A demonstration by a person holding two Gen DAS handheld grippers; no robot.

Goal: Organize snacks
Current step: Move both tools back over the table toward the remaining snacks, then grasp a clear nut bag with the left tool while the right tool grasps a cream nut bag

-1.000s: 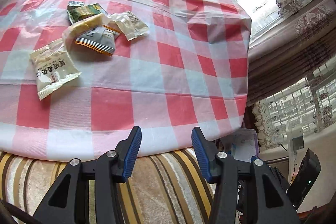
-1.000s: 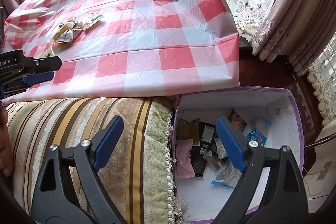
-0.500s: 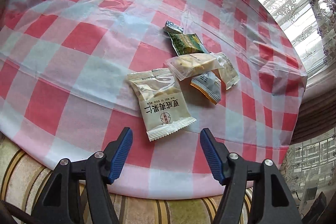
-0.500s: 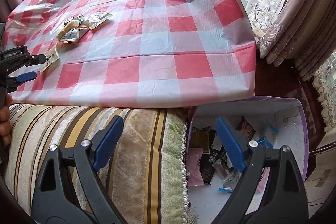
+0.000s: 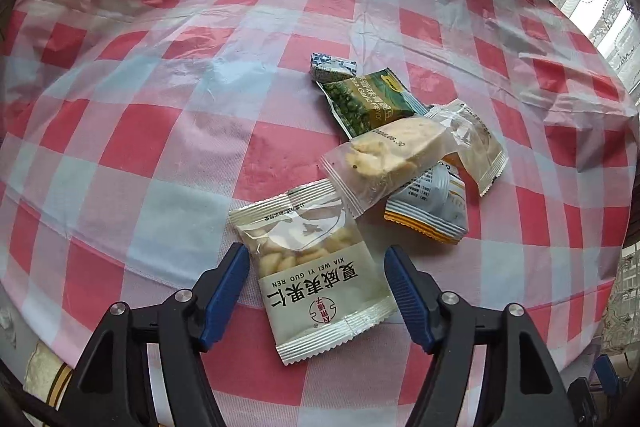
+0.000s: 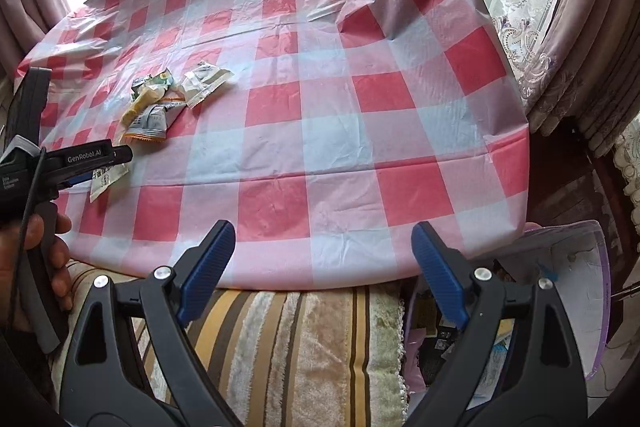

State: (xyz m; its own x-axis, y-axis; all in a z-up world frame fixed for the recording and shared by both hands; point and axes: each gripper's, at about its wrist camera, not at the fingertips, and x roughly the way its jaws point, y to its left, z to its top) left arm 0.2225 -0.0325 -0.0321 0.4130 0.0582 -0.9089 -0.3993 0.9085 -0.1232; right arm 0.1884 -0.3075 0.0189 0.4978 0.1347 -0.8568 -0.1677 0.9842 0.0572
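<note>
The nut packet point(image 5: 316, 269) lay flat on the checked tablecloth point(image 5: 168, 131), near the table's front edge, and it was the closest snack to the person. Its far end was touching the clear biscuit packet point(image 5: 384, 159), which lay on top of a small pile with a green packet point(image 5: 366, 103), an orange-edged packet point(image 5: 430, 211), a pale packet point(image 5: 478, 143) and a little blue sweet point(image 5: 332, 65). The left claw point(image 5: 316, 283) hung over the nut packet with its jaws wide apart, one blue tip on each side of the packet. It had not closed on anything.

I think the grab was just about to happen. To do it well, the claw should go down until the tips reach the cloth, then squeeze the packet across its middle, so it bunches up and lifts cleanly without dragging the biscuit packet along.

The right claw point(image 6: 324, 267) was also apart and held nothing. It waited over the striped cushion point(image 6: 304, 347), beside the purple box point(image 6: 596, 307) on the floor, which already had snacks in it.
</note>
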